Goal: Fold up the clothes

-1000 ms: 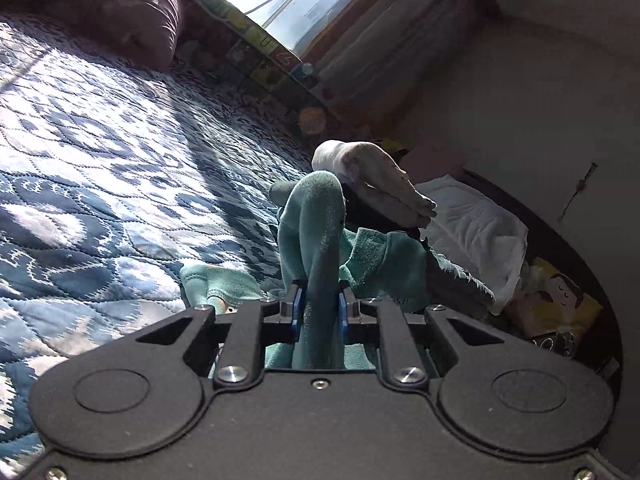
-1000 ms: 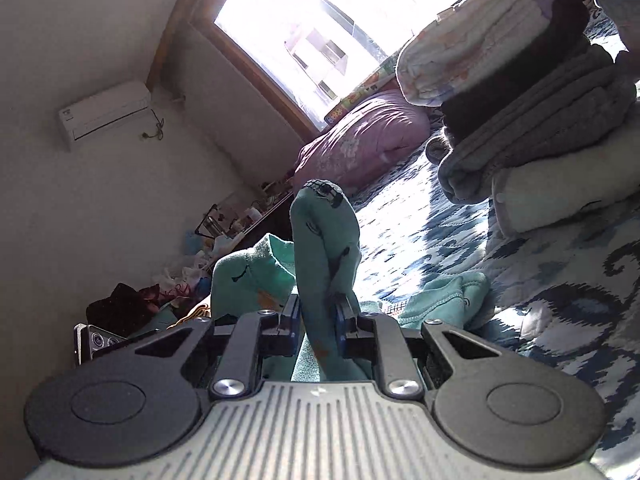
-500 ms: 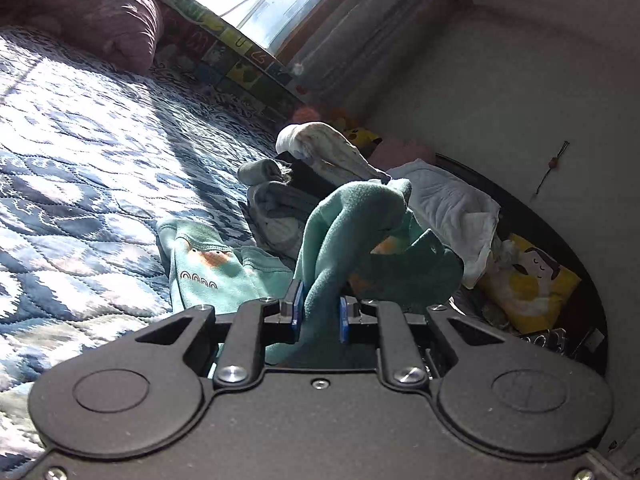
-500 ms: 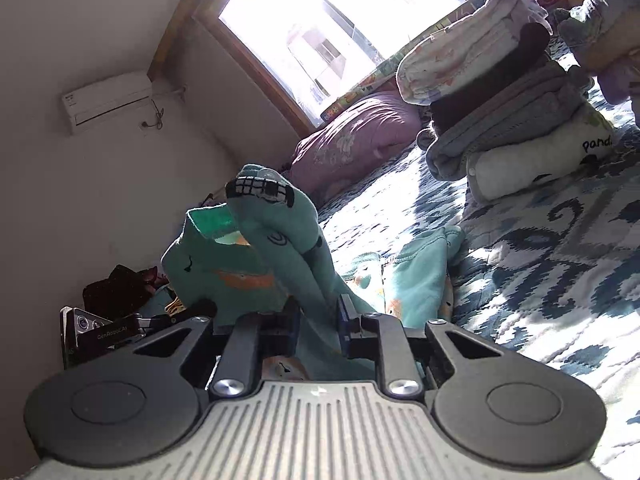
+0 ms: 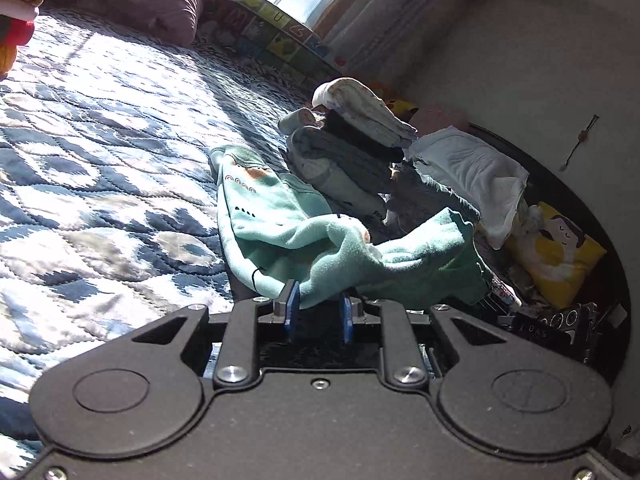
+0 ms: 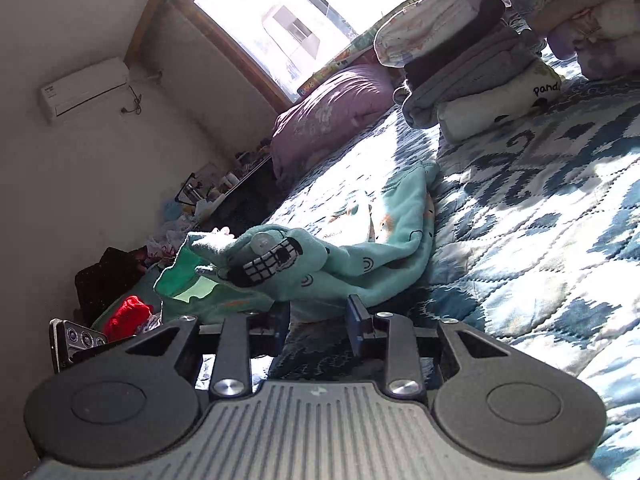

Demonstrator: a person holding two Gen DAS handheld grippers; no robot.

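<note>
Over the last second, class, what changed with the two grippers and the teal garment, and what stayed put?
Both grippers let go. The left gripper and right gripper had pinched the teal garment upright; now their jaws are open and it lies slumped on the quilt. The folded stack stayed put.

left tongs (image 5: pixel 318 312): parted, low | right tongs (image 6: pixel 318 322): parted, low
</note>
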